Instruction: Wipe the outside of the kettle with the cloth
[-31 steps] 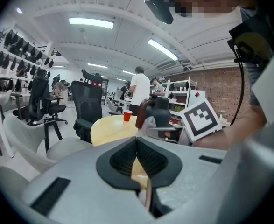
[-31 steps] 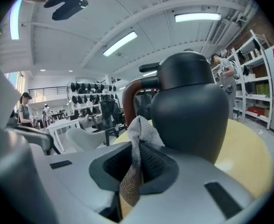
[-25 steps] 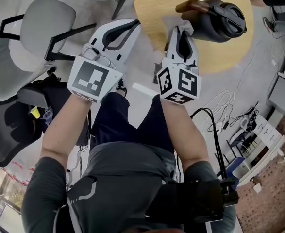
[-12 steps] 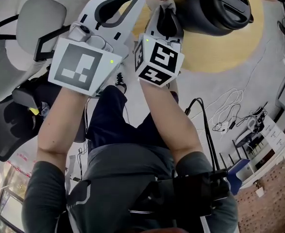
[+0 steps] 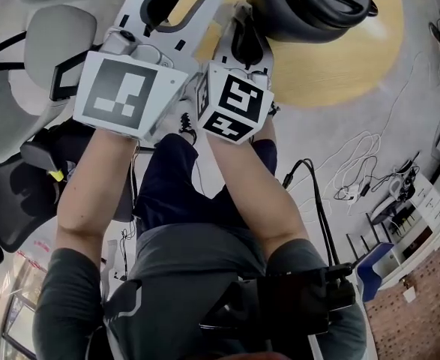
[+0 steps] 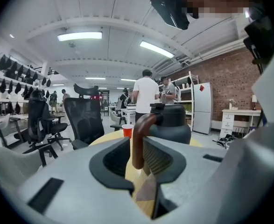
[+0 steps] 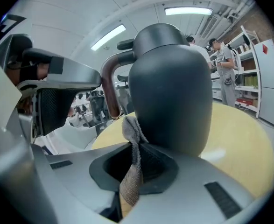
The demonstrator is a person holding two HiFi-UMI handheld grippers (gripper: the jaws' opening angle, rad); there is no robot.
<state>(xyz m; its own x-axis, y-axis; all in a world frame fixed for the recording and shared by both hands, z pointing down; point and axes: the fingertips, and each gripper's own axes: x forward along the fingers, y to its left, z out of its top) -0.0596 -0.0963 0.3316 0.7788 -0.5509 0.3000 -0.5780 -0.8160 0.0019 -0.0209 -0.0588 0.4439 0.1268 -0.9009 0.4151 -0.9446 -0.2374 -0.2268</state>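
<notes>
Right gripper (image 7: 137, 148): jaws clenched on cloth (image 7: 129, 185), free end up at the kettle (image 7: 172, 92) wall so I can wipe. Left gripper (image 6: 136, 146): jaws just been opening, handle (image 6: 141, 122) loose between them, probably kept there for steadying. Kettle stands upright on worktop (image 7: 239, 134).

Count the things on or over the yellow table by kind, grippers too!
kettle: 1
cloth: 1
red cup: 1
grippers: 2, left gripper and right gripper
Total: 5
</notes>
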